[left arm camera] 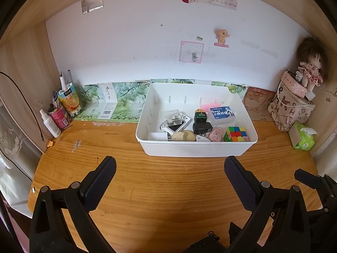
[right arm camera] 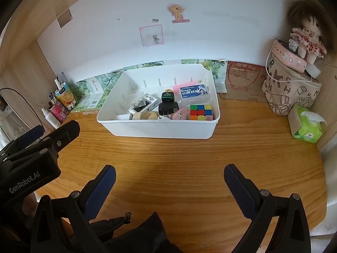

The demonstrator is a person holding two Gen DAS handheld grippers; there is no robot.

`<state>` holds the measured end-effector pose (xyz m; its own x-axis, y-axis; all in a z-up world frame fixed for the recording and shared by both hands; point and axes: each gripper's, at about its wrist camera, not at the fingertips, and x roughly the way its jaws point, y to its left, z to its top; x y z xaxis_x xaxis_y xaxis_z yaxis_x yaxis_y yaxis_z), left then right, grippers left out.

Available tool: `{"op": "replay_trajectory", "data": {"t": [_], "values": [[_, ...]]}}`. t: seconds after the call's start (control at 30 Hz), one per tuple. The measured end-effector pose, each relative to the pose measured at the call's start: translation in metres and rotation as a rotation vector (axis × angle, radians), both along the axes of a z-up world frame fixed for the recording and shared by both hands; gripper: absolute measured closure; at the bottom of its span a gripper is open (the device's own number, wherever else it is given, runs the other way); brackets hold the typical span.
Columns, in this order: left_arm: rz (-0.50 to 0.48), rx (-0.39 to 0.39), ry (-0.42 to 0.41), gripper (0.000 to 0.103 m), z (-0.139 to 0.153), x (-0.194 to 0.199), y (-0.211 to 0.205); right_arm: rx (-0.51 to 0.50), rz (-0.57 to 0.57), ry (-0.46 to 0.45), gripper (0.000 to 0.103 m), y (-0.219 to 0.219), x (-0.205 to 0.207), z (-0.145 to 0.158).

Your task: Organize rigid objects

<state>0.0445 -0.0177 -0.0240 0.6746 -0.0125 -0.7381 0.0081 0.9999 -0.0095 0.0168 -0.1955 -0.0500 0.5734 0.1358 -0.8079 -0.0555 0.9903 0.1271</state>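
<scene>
A white plastic bin stands on the wooden desk near the back wall. Inside lie a colour cube, a black plug adapter, a blue-labelled box, a small white game console, a beige lump and a pink item. My left gripper is open over bare wood in front of the bin, holding nothing. My right gripper is open too, empty, also short of the bin.
Bottles and cartons crowd the back left corner. A patterned bag with a doll on top and a green tissue pack fill the right corner. Wooden side walls enclose the desk.
</scene>
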Motion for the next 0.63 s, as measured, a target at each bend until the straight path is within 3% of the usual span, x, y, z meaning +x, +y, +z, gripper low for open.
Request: {"op": "replay_trajectory", "data": {"t": [0.63], "values": [[-0.018, -0.009, -0.006, 0.001, -0.0033, 0.0015, 0.0073, -0.007, -0.009, 0.021, 0.0, 0.0069, 0.002, -0.0039]]}}
